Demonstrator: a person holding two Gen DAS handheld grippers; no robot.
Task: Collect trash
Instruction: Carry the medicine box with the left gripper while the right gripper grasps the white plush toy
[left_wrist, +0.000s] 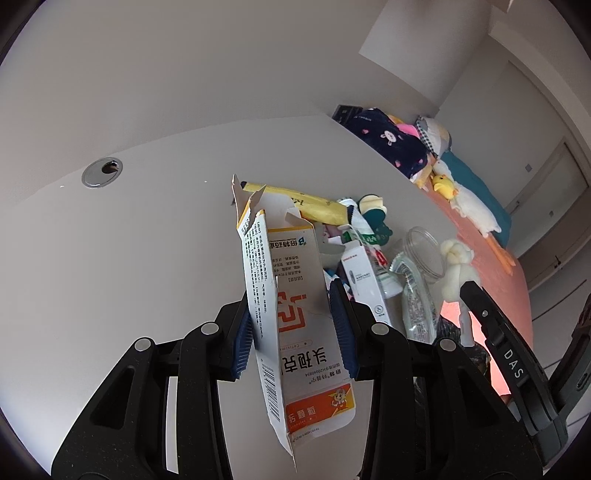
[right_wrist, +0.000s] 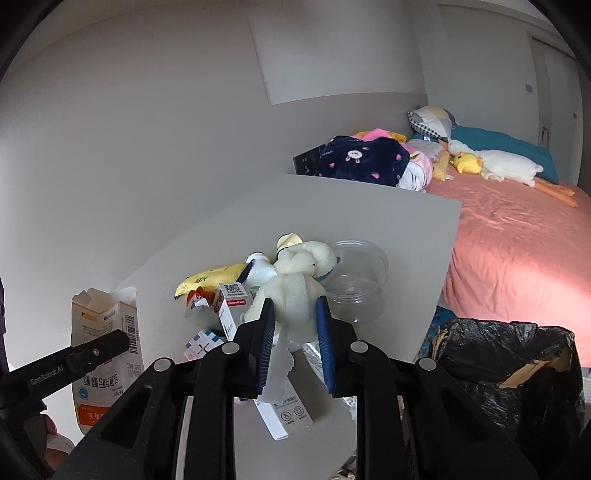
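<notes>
Left gripper (left_wrist: 295, 325) clamps an opened medicine carton (left_wrist: 291, 317), held above the white desk (left_wrist: 147, 240). Right gripper (right_wrist: 295, 347) is closed on a knotted cream foam wad (right_wrist: 295, 280) over the trash pile (right_wrist: 229, 295). Clear plastic tub (right_wrist: 356, 277) stands beside the pile. Black-lined bin (right_wrist: 506, 354) sits at the desk edge, contents unclear. Pink bed (right_wrist: 517, 240) beyond.

The white surface (right_wrist: 369, 221) carries a heap of trash: a yellow packet (right_wrist: 210, 277), small boxes (right_wrist: 231, 306) and a clear plastic cup (right_wrist: 356, 280). A round metal grommet (left_wrist: 102, 172) sits in it, well apart from the heap.
</notes>
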